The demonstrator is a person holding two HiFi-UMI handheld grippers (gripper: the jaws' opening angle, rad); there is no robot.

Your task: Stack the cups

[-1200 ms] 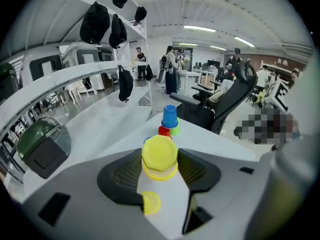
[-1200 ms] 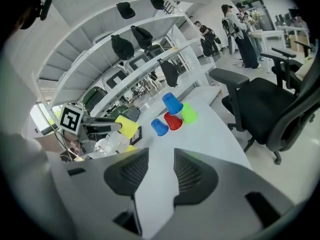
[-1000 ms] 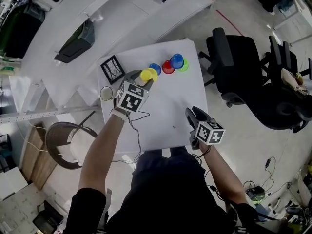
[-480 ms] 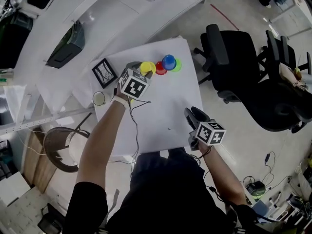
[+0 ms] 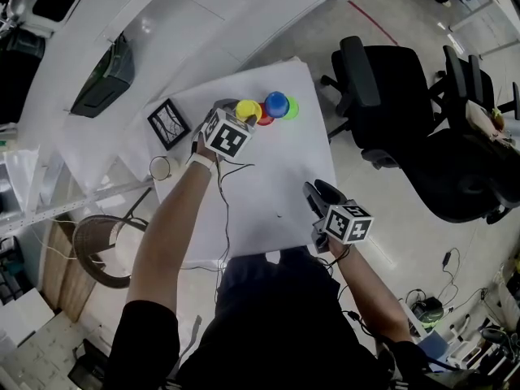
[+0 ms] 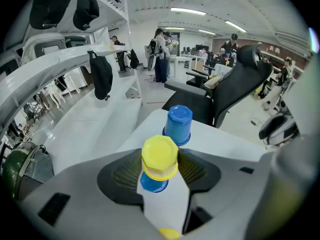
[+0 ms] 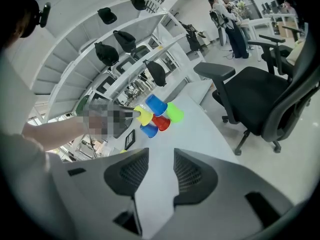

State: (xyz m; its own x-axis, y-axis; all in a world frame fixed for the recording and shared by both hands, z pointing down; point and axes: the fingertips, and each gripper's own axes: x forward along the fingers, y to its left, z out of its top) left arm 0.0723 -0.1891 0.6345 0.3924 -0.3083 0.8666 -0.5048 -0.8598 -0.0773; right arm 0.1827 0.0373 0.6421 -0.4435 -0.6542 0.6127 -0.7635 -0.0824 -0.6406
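The left claw (image 6: 159, 168) clasped the yellow cup (image 6: 159, 155) between its jaws, long axis upright, mouth down over a blue cup (image 6: 152, 183). The right claw (image 7: 161, 164) gaped empty above the counter (image 7: 200, 134).

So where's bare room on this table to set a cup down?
Free: the white middle of the table, between the right tongs and the far edge. Crowded: that edge, where the left tongs hold the yellow cup beside the red cup, blue cup and green cup.
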